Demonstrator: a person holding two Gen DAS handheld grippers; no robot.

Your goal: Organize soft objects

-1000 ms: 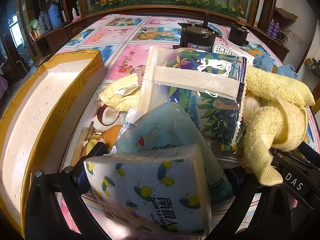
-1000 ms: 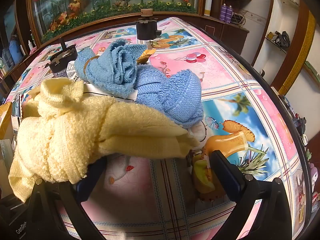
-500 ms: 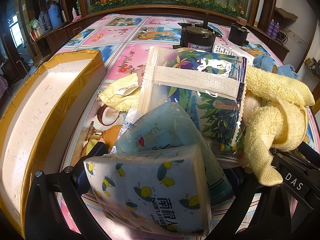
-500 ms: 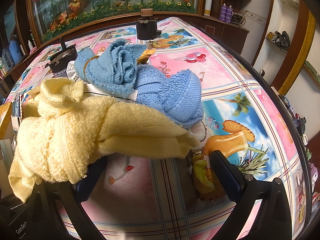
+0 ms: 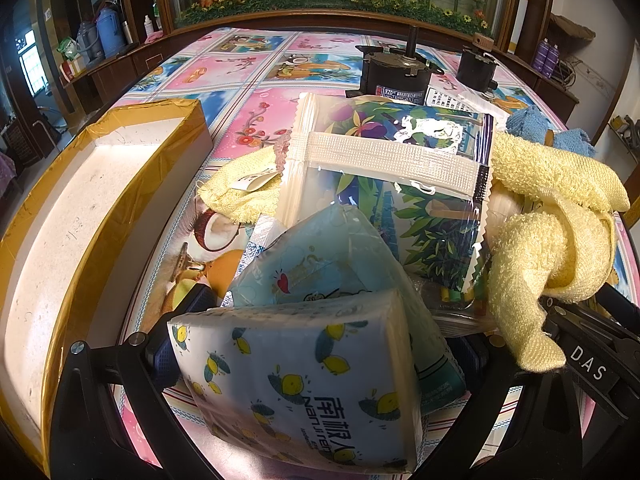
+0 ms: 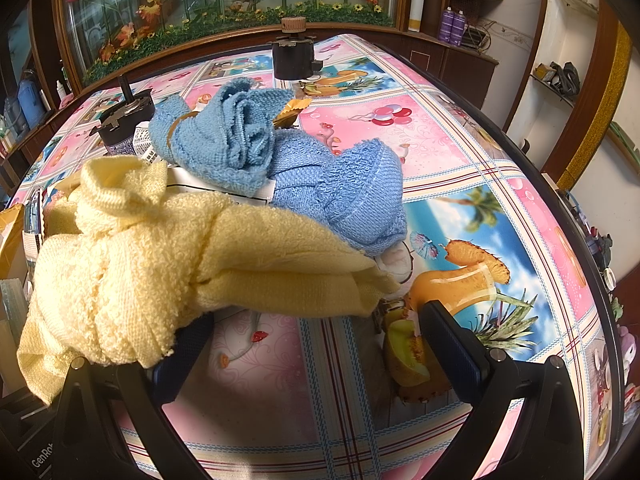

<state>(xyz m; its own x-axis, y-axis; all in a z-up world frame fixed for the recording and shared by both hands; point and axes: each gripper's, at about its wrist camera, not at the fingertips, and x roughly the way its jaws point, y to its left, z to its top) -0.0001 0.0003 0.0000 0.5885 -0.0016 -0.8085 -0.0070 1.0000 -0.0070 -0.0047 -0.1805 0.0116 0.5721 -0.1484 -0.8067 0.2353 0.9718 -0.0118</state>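
Observation:
A lemon-print tissue pack point(image 5: 304, 384) lies between the fingers of my left gripper point(image 5: 320, 340), which stands wide around it; contact with the pads is hidden. Behind it lie a light blue tissue pack point(image 5: 320, 268) and a leaf-print zip bag point(image 5: 400, 176). A yellow towel point(image 5: 552, 216) lies to the right, with a second yellow cloth point(image 5: 240, 188) under the bag. My right gripper point(image 6: 316, 332) is open on the tablecloth, with the yellow towel point(image 6: 160, 256) draped over its left finger. A blue towel point(image 6: 288, 168) lies behind it.
A white foam box with yellow tape point(image 5: 76, 216) stands at the left. Two black motors point(image 5: 396, 76) point(image 6: 294, 56) and a printed sheet stand at the back. The table edge point(image 6: 560, 208) curves along the right.

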